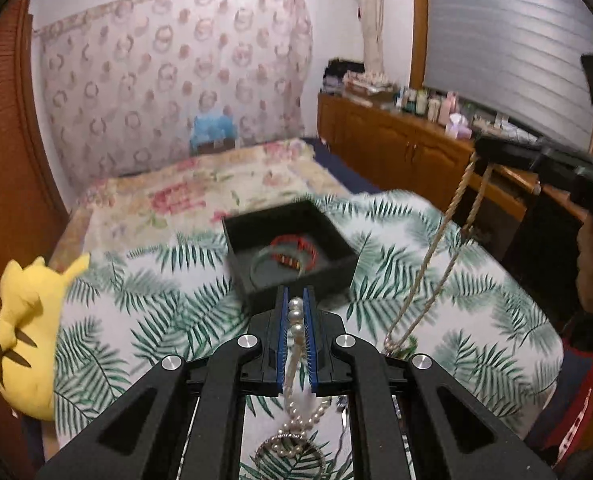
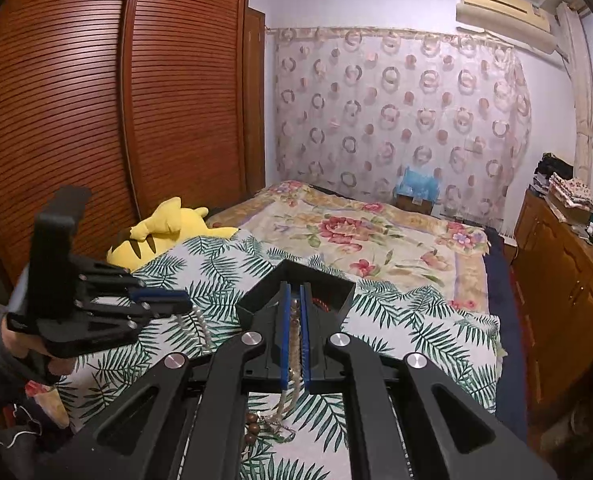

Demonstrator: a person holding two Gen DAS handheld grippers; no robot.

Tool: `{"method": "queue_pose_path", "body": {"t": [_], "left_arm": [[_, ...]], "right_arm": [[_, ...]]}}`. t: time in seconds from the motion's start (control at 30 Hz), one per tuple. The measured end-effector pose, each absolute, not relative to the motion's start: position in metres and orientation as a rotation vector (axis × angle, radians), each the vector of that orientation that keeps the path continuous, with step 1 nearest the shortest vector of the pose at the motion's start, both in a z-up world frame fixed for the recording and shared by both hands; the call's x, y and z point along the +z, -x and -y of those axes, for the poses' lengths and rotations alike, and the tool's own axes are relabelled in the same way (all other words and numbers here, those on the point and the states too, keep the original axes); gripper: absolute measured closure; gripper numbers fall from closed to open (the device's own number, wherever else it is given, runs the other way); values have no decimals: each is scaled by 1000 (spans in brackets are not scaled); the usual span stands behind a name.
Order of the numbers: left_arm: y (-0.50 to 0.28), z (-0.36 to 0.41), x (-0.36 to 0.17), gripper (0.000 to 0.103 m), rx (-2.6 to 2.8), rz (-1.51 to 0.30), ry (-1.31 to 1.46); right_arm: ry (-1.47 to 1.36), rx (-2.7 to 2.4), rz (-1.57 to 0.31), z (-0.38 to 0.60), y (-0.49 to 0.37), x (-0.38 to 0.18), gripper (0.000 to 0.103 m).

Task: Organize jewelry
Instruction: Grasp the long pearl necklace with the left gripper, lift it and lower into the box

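My left gripper (image 1: 295, 294) is shut on a white pearl necklace (image 1: 296, 322), whose strand hangs down toward a ring-shaped piece (image 1: 292, 446) on the leaf-print cloth. Just beyond the fingertips stands a black open box (image 1: 290, 250) holding a red beaded bracelet (image 1: 296, 250) and a pale bangle. My right gripper (image 2: 295, 292) is shut on a beige beaded chain (image 2: 294, 336), lifted above the cloth; in the left wrist view the same chain (image 1: 436, 256) hangs in two strands from that gripper (image 1: 482, 152). Brown beads (image 2: 251, 428) lie below it. The black box (image 2: 296, 292) sits behind its tips.
A yellow plush toy (image 2: 164, 232) lies at the bed's left edge beside a wooden slatted wardrobe (image 2: 96, 120). A floral blanket (image 2: 356, 232) covers the far bed. A wooden cabinet (image 2: 568, 280) with bottles stands on the right. A person's hand (image 2: 16, 344) holds the left gripper.
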State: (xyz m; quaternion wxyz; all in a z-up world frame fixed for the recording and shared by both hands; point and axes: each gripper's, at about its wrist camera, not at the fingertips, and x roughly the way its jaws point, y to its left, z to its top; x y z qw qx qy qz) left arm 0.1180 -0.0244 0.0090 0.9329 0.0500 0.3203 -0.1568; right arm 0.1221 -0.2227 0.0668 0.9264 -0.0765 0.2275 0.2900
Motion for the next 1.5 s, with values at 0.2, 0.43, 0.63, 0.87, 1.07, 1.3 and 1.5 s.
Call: {"method": "queue_pose_path", "body": {"t": [0.2, 0.43, 0.63, 0.87, 1.07, 1.3, 1.5], "left_arm": [[-112, 28, 44, 96, -324, -595, -107], [-112, 29, 78, 96, -321, -534, -97], [-116, 30, 103, 96, -321, -483, -90], [-144, 34, 115, 96, -330, -460, -63], [-164, 35, 120, 96, -340, -444, -40], [-185, 27, 127, 96, -340, -415, -1], [-212, 25, 112, 96, -334, -448, 5]], "right_arm": [[158, 591, -441, 226, -121, 82, 97], [161, 577, -420, 226, -128, 101, 97], [162, 572, -399, 224, -138, 112, 97], [142, 573, -375, 225, -158, 124, 97], [122, 583, -363, 230, -178, 133, 97], [104, 594, -326, 233, -194, 145, 97], [113, 608, -331, 224, -211, 144, 97]]}}
